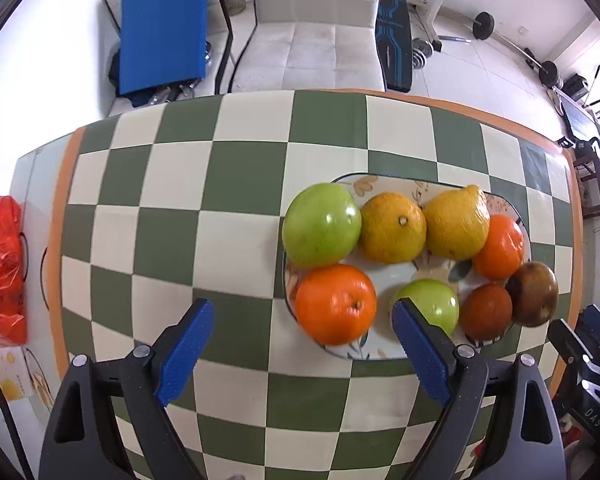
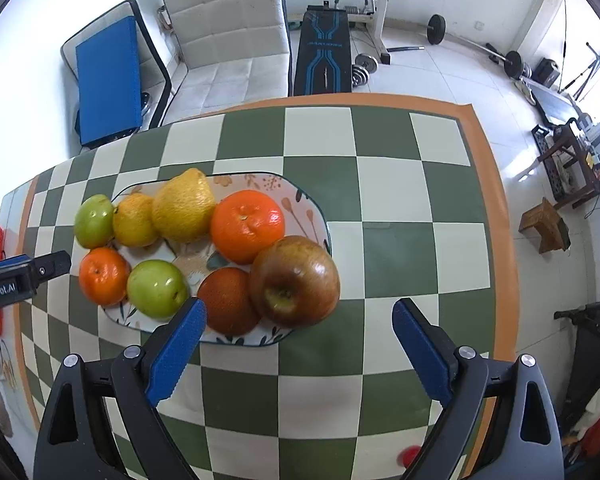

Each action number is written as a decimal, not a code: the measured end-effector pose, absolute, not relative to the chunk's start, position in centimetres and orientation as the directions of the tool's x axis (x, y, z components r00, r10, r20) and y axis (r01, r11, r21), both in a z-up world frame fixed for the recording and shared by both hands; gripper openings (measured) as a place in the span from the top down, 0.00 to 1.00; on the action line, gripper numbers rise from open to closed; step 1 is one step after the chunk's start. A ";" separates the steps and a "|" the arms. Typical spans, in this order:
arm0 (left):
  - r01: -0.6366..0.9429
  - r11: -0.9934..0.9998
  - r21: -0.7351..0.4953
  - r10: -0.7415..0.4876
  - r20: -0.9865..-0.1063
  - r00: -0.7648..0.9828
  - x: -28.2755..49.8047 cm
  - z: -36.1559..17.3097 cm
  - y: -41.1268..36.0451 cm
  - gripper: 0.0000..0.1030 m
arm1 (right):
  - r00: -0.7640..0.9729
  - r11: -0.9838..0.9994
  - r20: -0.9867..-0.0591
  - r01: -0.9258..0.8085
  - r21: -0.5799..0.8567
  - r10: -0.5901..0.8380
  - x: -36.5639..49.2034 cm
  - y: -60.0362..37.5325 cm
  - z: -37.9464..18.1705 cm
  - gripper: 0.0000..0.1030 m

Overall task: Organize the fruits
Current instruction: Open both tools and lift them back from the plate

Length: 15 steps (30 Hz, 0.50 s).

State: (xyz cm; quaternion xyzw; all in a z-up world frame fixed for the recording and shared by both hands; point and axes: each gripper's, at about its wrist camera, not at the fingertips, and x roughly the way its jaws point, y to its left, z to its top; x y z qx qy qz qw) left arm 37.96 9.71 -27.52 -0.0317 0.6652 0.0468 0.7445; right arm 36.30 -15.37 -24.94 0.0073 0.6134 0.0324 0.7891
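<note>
Checkered table (image 2: 400, 208) under me, gym gear behind. My left gripper (image 1: 303, 354) spread wide, empty; my right gripper (image 2: 298, 352) same. Plate (image 2: 308, 208) at 11 o'clock from right gripper carries all fruits: red apple (image 2: 294, 280) nearest, lemon (image 2: 184, 206) farther.

A green-and-cream checked cloth (image 2: 380, 208) with an orange border is seen on the bench; green apples (image 1: 321, 225), orange mandarins (image 1: 335, 304) and a yellow lemon (image 1: 456, 224) are shown on a floral plate (image 2: 300, 204).
</note>
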 end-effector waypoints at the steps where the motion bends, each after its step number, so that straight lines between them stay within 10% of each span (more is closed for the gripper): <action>1: -0.116 0.993 0.018 0.033 -0.991 0.131 37.2 -27.0 9.6 0.12 | 0.255 0.998 -0.965 -0.048 0.050 0.061 35.8 -15.2 -24.4 0.06; 15: -0.127 0.992 0.028 0.068 -0.945 0.320 29.7 -19.4 7.3 0.12 | 0.370 0.996 -0.926 -0.072 0.056 0.079 29.0 -15.4 -17.6 0.06</action>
